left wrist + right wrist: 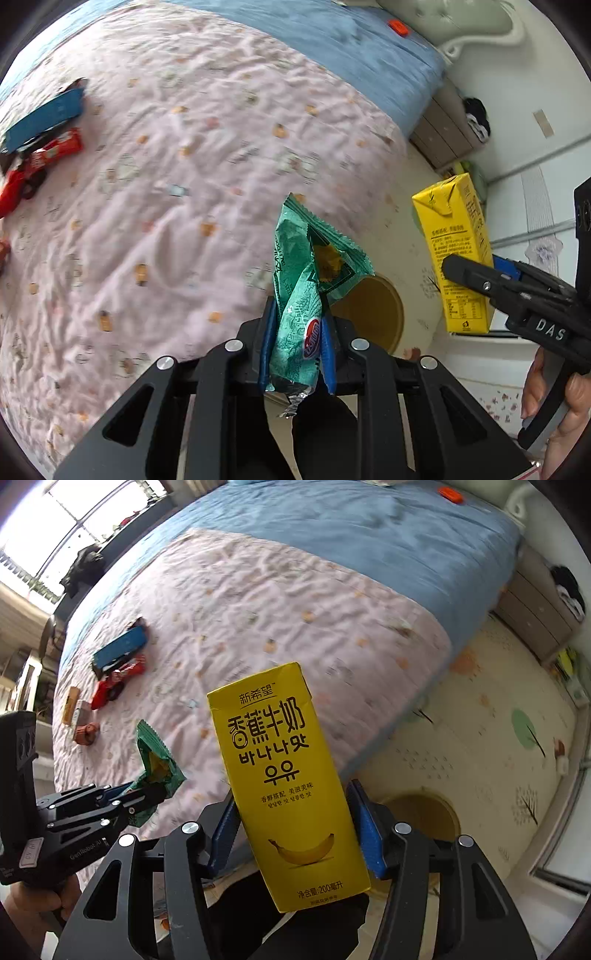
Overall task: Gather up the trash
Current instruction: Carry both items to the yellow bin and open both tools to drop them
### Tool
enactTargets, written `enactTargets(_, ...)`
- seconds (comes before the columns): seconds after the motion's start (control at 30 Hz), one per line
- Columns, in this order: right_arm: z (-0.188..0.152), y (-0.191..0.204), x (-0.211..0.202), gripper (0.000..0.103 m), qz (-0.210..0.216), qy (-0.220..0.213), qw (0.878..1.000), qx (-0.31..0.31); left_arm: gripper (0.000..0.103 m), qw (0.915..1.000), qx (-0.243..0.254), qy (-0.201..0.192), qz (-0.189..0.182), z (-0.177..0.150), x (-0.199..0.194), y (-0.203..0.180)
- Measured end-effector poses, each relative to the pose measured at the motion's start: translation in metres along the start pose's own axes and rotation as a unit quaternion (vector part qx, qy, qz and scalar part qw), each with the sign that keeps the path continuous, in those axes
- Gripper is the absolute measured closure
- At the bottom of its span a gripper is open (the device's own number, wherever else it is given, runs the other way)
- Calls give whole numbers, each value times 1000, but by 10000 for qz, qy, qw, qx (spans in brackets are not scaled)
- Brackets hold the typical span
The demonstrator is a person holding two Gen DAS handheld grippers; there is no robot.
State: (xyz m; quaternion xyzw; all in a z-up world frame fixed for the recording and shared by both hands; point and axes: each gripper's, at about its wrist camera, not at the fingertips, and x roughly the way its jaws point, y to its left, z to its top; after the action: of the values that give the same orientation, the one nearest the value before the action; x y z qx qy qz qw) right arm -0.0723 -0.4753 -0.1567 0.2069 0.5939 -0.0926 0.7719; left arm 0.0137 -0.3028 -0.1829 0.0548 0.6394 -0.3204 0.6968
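Observation:
My left gripper (297, 345) is shut on a crumpled green snack wrapper (308, 273), held above the edge of the bed. In the right wrist view the same wrapper (157, 764) sticks out of the left gripper (142, 794) at the lower left. My right gripper (295, 834) is shut on a yellow banana milk carton (288, 775), upright between its blue pads. That carton (456, 254) also shows in the left wrist view, gripped by the right gripper (476, 273). A round bin (373, 314) with a brown inside stands on the floor beneath both grippers (424, 812).
More wrappers lie on the pink bedspread (184, 184): a blue pack (46, 118), red ones (40, 158) and small brown pieces (86, 733). An orange item (450, 494) rests on the blue blanket. A patterned floor mat (498, 738) and drawers (535, 620) lie to the right.

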Motion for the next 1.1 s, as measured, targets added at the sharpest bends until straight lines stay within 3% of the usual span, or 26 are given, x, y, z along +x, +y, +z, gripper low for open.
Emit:
enactTargets(0.2, -81, -98, -3, 48, -274, 313, 9959, 807, 81, 9966, 475, 603, -313, -39, 67, -110)
enactTargets(0.47, -131, -168, -2, 46, -190, 445, 9935, 1028, 79, 9925, 560, 1001, -416, -82, 123, -183)
enactTargets(0.5, -134, -174, -1, 46, -156, 478, 9937, 1005, 74, 9923, 552, 1029, -420, -82, 128, -185)
enactTargets(0.57, -137, -184, 2, 27, -187, 504, 9937, 983, 52, 9929, 470, 1034, -344, -84, 134, -190)
enactTargets(0.6, -140, -188, 1, 20, -188, 499, 9936, 995, 29, 9937, 431, 997, -294, -85, 134, -192)
enactTargets(0.63, -143, -194, 0, 20, -170, 457, 9939, 988, 21, 9945, 409, 937, -230, -86, 133, -194)
enactTargets(0.93, -147, -215, -6, 26, -93, 459, 9942, 966, 20, 9948, 306, 961, -140, -81, 138, -192)
enactTargets(1.1, -132, -199, -12, 27, -79, 425, 9959, 793, 21, 9969, 85, 750, -241, -73, 122, -170)
